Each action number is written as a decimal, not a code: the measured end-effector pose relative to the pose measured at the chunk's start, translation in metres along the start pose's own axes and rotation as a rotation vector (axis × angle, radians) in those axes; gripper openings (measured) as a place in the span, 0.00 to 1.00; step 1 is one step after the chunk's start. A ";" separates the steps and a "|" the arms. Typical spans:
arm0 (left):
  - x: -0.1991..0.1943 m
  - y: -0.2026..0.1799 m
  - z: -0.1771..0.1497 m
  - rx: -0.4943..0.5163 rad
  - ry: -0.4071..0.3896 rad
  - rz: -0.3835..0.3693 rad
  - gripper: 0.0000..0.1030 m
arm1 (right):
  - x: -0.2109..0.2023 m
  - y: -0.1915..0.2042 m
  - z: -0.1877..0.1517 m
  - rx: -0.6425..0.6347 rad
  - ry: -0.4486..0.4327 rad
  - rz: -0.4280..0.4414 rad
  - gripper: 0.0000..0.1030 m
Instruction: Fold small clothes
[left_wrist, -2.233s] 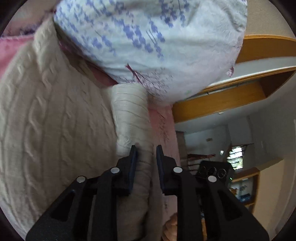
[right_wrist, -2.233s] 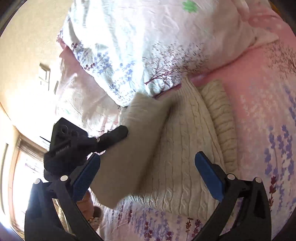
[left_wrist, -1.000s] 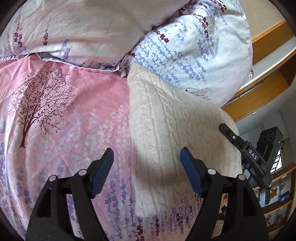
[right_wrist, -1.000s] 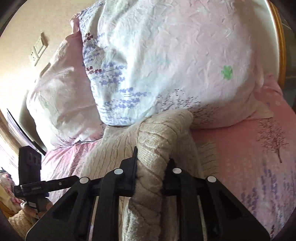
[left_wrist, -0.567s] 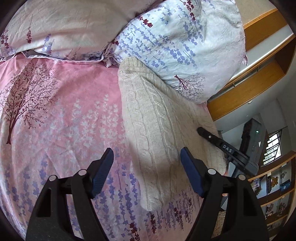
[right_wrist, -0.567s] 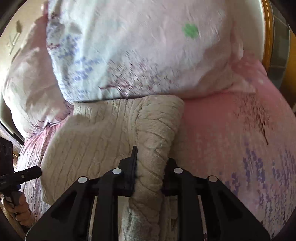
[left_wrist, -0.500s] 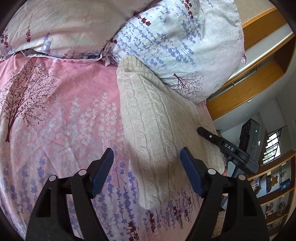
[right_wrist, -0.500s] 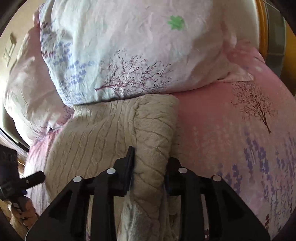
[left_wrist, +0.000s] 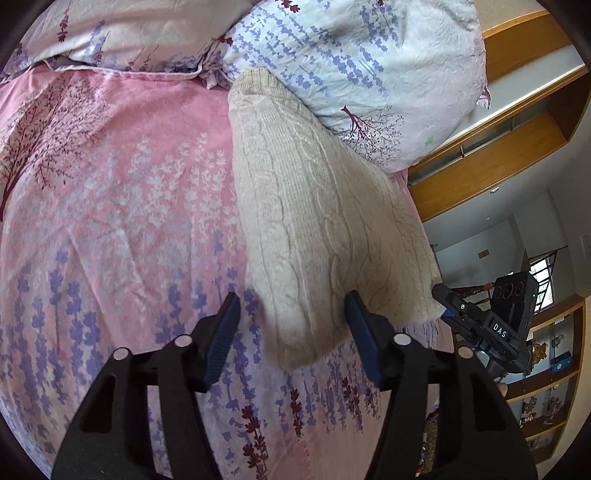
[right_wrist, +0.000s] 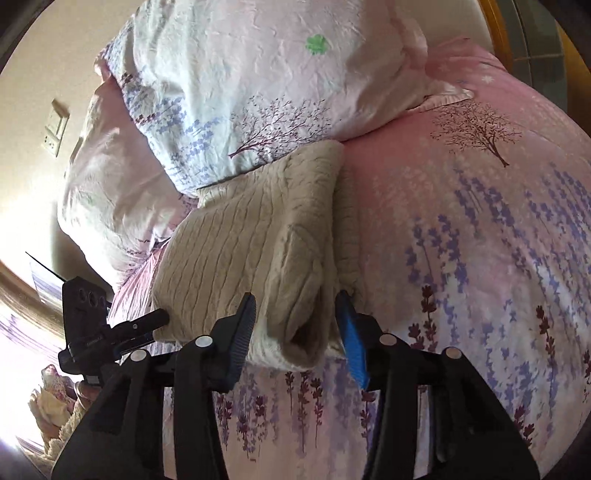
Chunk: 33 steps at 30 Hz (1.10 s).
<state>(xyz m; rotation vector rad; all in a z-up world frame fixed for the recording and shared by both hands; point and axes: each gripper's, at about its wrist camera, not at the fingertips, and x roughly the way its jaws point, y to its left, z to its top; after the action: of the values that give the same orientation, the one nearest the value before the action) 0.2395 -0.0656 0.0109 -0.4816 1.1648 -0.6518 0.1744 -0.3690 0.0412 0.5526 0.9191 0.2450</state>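
The cream cable-knit sweater (left_wrist: 325, 229) lies folded on the pink flowered bedspread (left_wrist: 122, 206), with its far end pushed against the floral pillow (left_wrist: 354, 62). In the right wrist view the sleeve (right_wrist: 295, 258) is laid over the body of the garment, and its cuff end sits between the blue pads of the right gripper (right_wrist: 300, 328). The jaws stand apart here and do not press the wool, so the sleeve seems to be released. The left gripper (left_wrist: 291, 328) is also wide open, with the near corner of the sweater between its fingers but not held.

The risk, I think, is that a pad catches the thick knit when the right gripper draws away, because the cuff is so close to both pads. This would pull the sleeve off the fold. The soft bed can also let the bundle slide toward the near edge. The pillow on the far side may push the layers crooked.
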 end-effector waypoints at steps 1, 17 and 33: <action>0.000 0.001 -0.003 -0.005 0.003 -0.018 0.35 | 0.003 0.005 -0.003 -0.026 -0.002 -0.016 0.22; 0.001 0.002 -0.032 0.099 0.005 -0.022 0.14 | 0.003 -0.020 -0.016 -0.010 -0.055 -0.205 0.08; -0.015 -0.013 0.022 0.124 -0.130 0.191 0.72 | 0.013 -0.028 0.073 0.187 -0.099 -0.078 0.69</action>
<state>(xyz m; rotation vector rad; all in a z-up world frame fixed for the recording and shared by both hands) 0.2534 -0.0638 0.0368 -0.2984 1.0266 -0.5164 0.2403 -0.4117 0.0519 0.6935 0.8704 0.0609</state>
